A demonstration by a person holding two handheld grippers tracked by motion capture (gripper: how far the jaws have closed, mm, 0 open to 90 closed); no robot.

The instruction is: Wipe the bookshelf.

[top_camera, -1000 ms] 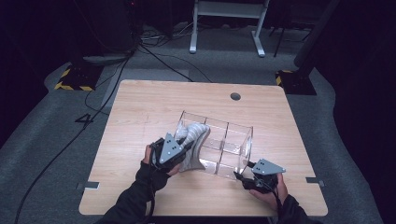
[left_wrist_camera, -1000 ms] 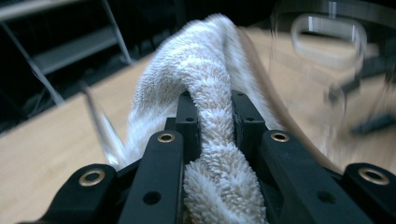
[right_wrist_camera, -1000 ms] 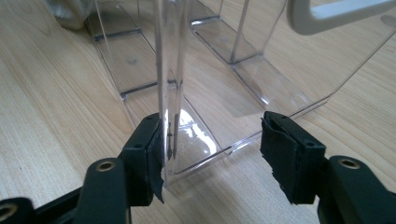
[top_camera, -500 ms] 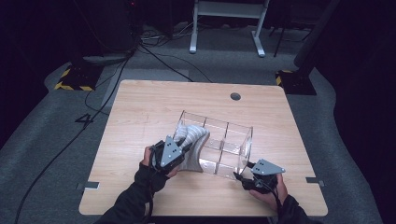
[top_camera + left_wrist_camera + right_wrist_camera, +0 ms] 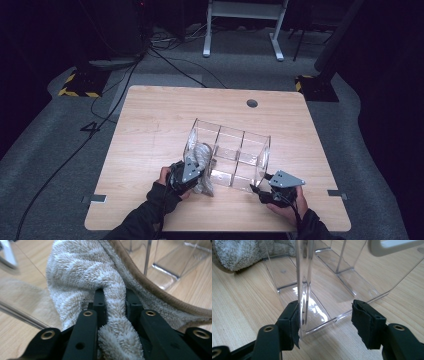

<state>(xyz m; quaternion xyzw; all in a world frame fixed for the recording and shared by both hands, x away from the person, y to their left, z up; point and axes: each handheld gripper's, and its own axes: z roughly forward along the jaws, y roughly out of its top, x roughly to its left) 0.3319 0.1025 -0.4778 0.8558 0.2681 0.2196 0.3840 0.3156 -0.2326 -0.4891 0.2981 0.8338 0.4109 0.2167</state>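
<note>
At the near side of the wooden table (image 5: pixel 150 125), I am working a fluffy beige towel (image 5: pixel 204 161) into a clear plastic organizer (image 5: pixel 240 137) with a hand-held gripper in each hand. The organizer sits askew near the middle of the table, its dividers marking off several compartments. All those to the right of the towel look bare.

The left gripper (image 5: pixel 198 169) has the towel clamped. In the left gripper view a thick fold of the pile (image 5: pixel 113 312) is squeezed between the black jaws, which have just been easing apart a little with the cloth between them. The towel bunches at the organizer's left end. Part of it is up against the clear wall and, it seems, inside the left compartment. A tail spills out on the near side down to the tabletop.

The right gripper (image 5: pixel 326 319) stands at the organizer's near right corner with its jaws apart. One pad rests against the upright clear edge (image 5: pixel 302 290), the other is off the plastic, so it is bracing the organizer rather than gripping it.

By my reading the job is partly done: the towel has reached the organizer and its bulk is at the left compartment. The loose tail has yet to be tucked in, and the left gripper has yet to let go and draw clear. I cannot tell how deep the towel sits behind the glare on the walls.
</note>
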